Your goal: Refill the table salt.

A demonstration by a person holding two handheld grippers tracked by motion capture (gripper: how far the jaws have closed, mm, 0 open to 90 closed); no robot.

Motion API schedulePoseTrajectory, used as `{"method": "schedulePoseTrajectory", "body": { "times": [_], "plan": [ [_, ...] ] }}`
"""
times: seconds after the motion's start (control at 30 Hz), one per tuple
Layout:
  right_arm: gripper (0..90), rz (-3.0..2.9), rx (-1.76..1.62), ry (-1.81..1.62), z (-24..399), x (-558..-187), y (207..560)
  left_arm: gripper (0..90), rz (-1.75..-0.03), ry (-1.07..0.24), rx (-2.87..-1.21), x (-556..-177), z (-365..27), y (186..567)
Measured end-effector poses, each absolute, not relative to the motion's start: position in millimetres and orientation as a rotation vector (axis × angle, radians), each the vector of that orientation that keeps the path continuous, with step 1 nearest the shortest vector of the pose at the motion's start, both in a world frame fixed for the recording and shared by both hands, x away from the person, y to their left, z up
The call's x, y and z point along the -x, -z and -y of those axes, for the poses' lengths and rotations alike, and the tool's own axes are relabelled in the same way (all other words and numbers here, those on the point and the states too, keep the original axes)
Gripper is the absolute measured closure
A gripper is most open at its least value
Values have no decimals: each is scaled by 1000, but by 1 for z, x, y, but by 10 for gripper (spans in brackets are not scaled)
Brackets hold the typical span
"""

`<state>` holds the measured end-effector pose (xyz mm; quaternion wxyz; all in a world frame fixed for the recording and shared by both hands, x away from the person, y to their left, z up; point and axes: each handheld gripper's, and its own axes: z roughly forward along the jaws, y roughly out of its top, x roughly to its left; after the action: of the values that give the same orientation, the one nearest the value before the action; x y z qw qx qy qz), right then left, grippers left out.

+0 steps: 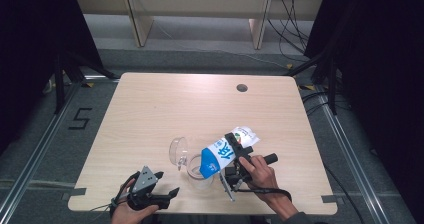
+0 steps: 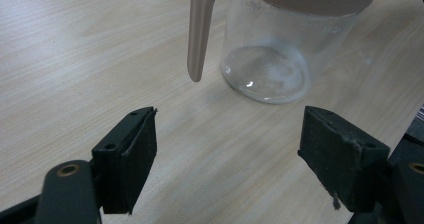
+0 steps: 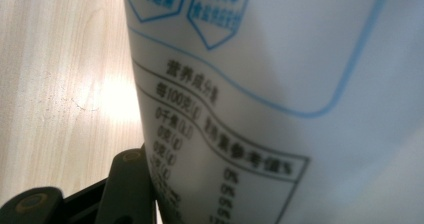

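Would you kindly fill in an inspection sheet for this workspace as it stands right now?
Surface: light wooden table, round cable hole near the far edge.
Job's things: white-and-blue pouch tilted, blue end over the clear glass jug; jug's lid stands open.
Clutter: nothing seen.
Grippers: right gripper clamped on the pouch; left gripper open, holding nothing, beside the jug.
Cables: black cable trailing from the right gripper; more on the floor.
Surroundings: dark curtains, grey floor, wooden frame behind.
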<state>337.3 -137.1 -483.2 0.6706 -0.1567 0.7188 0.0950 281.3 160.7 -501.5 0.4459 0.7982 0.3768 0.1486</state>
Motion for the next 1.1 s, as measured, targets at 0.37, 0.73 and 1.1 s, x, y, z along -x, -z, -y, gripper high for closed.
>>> {"method": "schedulePoseTrajectory", "body": {
  "times": [0.37,0.73,1.1],
  "plan": [
    [493,-1618,338,-217,136,-336,485,226,-933,-369,-1978,-281,-161,501],
    [493,-1616,324,-217,136,-335,485,226,-933,-369,-1976,-281,-161,502],
    [493,-1594,348,-227,136,-337,485,226,-934,-371,-1974,-281,-160,502]
  ]
}}
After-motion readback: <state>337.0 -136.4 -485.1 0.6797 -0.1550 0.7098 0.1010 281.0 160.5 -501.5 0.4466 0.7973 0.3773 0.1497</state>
